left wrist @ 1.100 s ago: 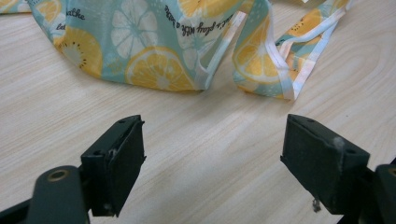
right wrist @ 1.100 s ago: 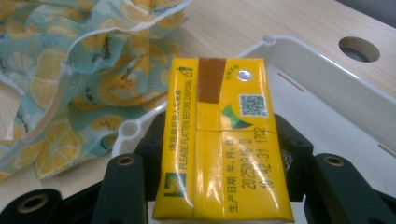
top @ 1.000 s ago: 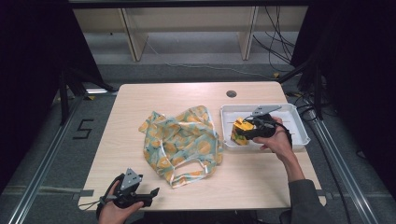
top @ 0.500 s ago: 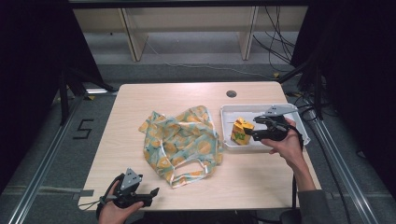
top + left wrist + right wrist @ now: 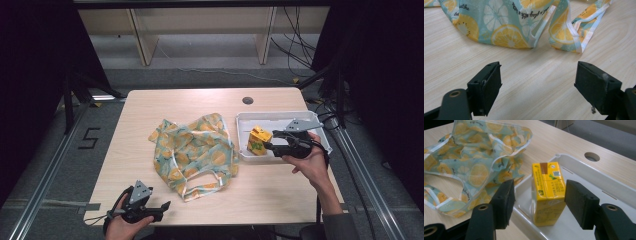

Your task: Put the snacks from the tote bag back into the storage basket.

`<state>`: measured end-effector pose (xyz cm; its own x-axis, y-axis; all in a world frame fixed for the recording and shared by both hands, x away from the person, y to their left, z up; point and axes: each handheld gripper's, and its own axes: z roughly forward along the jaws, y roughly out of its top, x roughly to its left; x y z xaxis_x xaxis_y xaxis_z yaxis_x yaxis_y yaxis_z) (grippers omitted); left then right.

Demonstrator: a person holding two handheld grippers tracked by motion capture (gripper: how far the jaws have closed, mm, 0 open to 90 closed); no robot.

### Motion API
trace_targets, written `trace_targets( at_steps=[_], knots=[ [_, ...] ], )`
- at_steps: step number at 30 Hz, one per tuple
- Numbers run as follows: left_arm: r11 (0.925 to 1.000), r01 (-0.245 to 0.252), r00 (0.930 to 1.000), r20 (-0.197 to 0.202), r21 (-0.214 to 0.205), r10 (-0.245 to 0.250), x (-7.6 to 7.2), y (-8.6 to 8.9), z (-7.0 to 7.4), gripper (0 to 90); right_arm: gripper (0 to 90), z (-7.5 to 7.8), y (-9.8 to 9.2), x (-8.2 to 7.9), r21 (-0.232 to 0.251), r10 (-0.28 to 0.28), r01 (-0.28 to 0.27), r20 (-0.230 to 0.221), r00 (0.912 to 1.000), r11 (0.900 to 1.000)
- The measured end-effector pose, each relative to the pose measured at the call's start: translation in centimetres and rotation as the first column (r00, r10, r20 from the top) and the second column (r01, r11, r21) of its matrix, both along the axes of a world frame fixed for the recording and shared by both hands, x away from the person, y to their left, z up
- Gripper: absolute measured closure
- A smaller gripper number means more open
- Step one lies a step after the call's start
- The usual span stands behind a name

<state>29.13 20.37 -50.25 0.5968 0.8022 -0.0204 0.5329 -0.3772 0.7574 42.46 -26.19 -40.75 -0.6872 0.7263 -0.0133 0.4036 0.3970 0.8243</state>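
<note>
The right gripper (image 5: pixel 268 145) has drawn back from the yellow juice carton (image 5: pixel 548 192), jaws just closing in yet spread clear of it; the carton stands upright at the left end of the white plastic tray (image 5: pixel 280 118). The left gripper (image 5: pixel 539 85) is unmoved at the near table edge, spread wide over bare wood just short of the lemon-print cloth bag (image 5: pixel 195 150).

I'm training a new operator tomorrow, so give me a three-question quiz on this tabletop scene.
1. Where does the yellow drink carton stand?
2. True or false: the right gripper has its jaws clamped on the carton.
3. Which lies nearer the left gripper: (a) the lemon-print fabric bag or (b) the white plastic tray?

Key:
1. Upright in the tray, at its left end in the high view.
2. False; gaps show on both sides.
3. a
</note>
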Motion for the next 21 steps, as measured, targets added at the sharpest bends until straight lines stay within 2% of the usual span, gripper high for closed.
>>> trace_targets(
  at_steps=[3,5,6,7,9,11,12,13,14,15,16,17,19,21],
  knots=[
    [1.0000,-0.001,1.0000,0.000,-0.001,0.001,0.0,0.0,0.0,20.5,47.0,0.0,0.0,-0.3,-0.004,-0.002,0.002,0.006,1.0000,1.0000],
    [1.0000,0.003,1.0000,-0.001,0.008,-0.003,0.0,0.0,0.0,20.5,52.9,-0.1,0.1,-0.5,0.004,-0.006,0.006,-0.006,1.0000,1.0000],
    [1.0000,0.003,1.0000,-0.001,0.008,-0.003,0.0,0.0,0.0,20.5,52.9,-0.1,0.1,-0.5,0.004,-0.006,0.006,-0.006,1.0000,1.0000],
    [1.0000,0.004,1.0000,-0.003,0.009,-0.004,0.0,0.0,0.0,20.5,60.0,-0.1,0.1,-0.7,-0.005,0.001,-0.001,-0.016,0.9999,1.0000],
    [1.0000,0.003,1.0000,-0.004,0.009,-0.003,0.0,0.0,0.0,20.5,67.0,-0.3,0.2,-0.7,-0.001,-0.010,0.010,-0.007,0.9999,1.0000],
    [0.9999,0.005,1.0000,-0.003,0.010,-0.005,0.0,0.0,0.0,20.5,76.1,-0.4,0.2,-0.7,-0.002,-0.004,0.004,-0.017,0.9998,1.0000],
    [0.9999,0.004,1.0000,-0.004,0.011,-0.004,0.0,0.0,0.0,20.5,76.1,-0.4,0.2,-0.7,-0.002,-0.004,0.004,-0.017,0.9998,1.0000],
    [1.0000,-0.001,1.0000,-0.004,0.000,0.001,0.0,-0.1,-0.1,20.5,79.6,-0.5,0.2,-0.6,-0.007,0.014,-0.014,0.000,0.9999,0.9999],
    [1.0000,-0.007,1.0000,-0.007,-0.001,0.007,0.0,-0.1,-0.1,20.6,83.2,-0.6,0.3,-0.8,-0.004,0.005,-0.005,-0.012,0.9999,1.0000],
    [1.0000,-0.009,0.9999,-0.008,-0.003,0.009,0.0,-0.1,-0.1,20.6,87.1,-0.7,0.5,-0.7,-0.022,0.022,-0.023,-0.008,0.9997,0.9995],
    [1.0000,-0.006,0.9999,-0.010,-0.003,0.006,0.0,-0.1,-0.1,20.5,88.5,-0.8,0.7,-0.9,-0.013,0.015,-0.015,-0.030,0.9995,0.9998],
    [1.0000,-0.006,0.9999,-0.010,-0.005,0.006,0.0,-0.1,-0.1,20.5,89.5,-1.0,0.7,-0.7,-0.025,0.026,-0.026,-0.004,0.9997,0.9993],
    [1.0000,-0.005,0.9999,-0.011,-0.007,0.005,0.0,-0.1,-0.1,20.5,90.0,-1.2,0.8,-0.5,-0.039,0.034,-0.034,-0.002,0.9994,0.9986],
    [1.0000,-0.007,0.9999,-0.010,-0.001,0.007,0.0,-0.1,-0.1,20.5,90.0,-1.8,1.2,-0.6,-0.040,0.020,-0.022,-0.038,0.9991,0.9990]
  ],
)
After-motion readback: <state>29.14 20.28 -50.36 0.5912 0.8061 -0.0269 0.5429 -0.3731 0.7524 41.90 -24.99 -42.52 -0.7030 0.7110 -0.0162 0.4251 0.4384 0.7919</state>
